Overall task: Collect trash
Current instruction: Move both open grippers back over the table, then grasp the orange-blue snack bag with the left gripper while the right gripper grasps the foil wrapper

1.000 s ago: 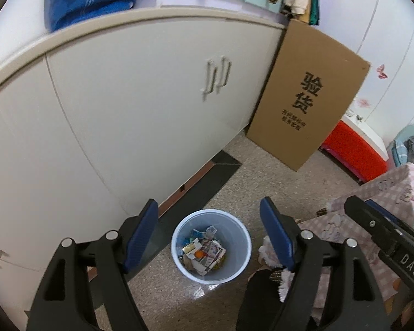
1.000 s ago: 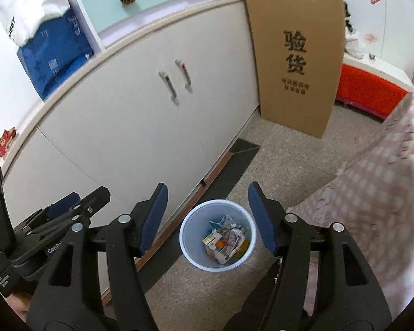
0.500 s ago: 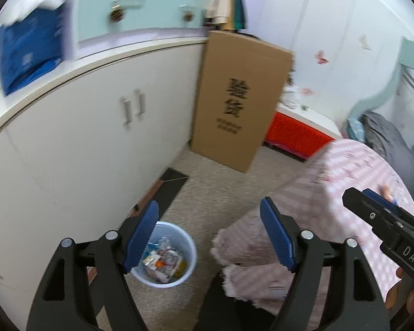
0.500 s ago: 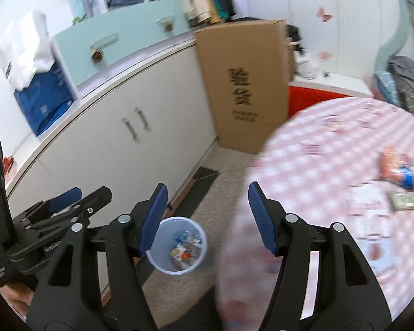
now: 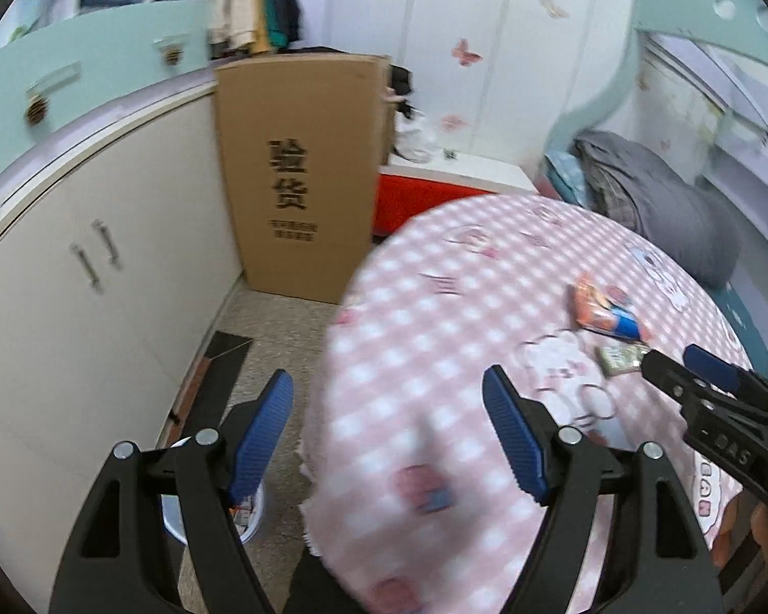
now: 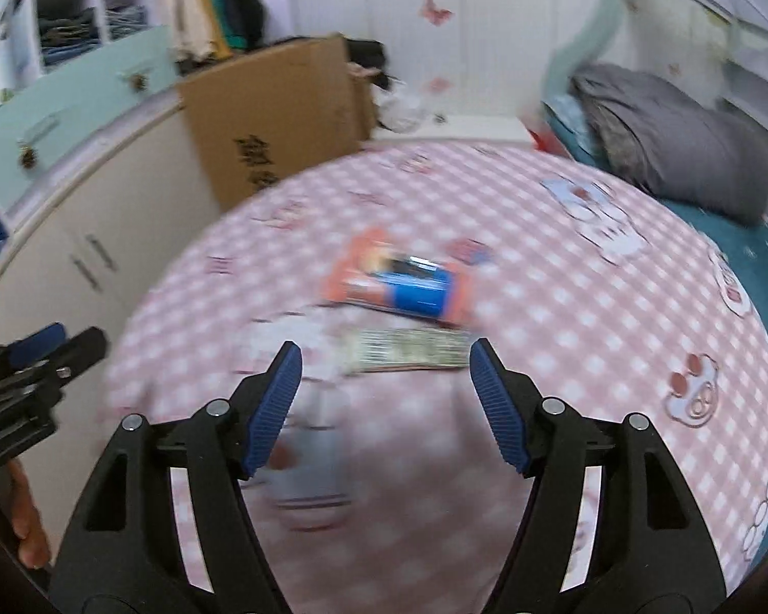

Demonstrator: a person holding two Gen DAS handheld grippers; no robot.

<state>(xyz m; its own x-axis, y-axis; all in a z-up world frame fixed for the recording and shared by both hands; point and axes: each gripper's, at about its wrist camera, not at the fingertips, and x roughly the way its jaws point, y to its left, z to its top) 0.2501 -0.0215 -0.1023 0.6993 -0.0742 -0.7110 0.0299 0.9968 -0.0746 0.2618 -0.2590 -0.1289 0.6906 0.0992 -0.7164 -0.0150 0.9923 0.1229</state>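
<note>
Left gripper (image 5: pixel 386 422) wide open, empty; only its view shows bin (image 5: pixel 253 504) beside table (image 5: pixel 435 337). Right gripper (image 6: pixel 384 394) empty, jaws just opening, above wrappers (image 6: pixel 402 284) on table.

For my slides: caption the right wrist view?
Open right claw above wrappers on the pink checked tablecloth.

Left gripper (image 5: pixel 388 427) angled downward, jaws wide apart, empty. Right gripper (image 6: pixel 385 401) likewise, jaws just opened further, nothing between them.
</note>
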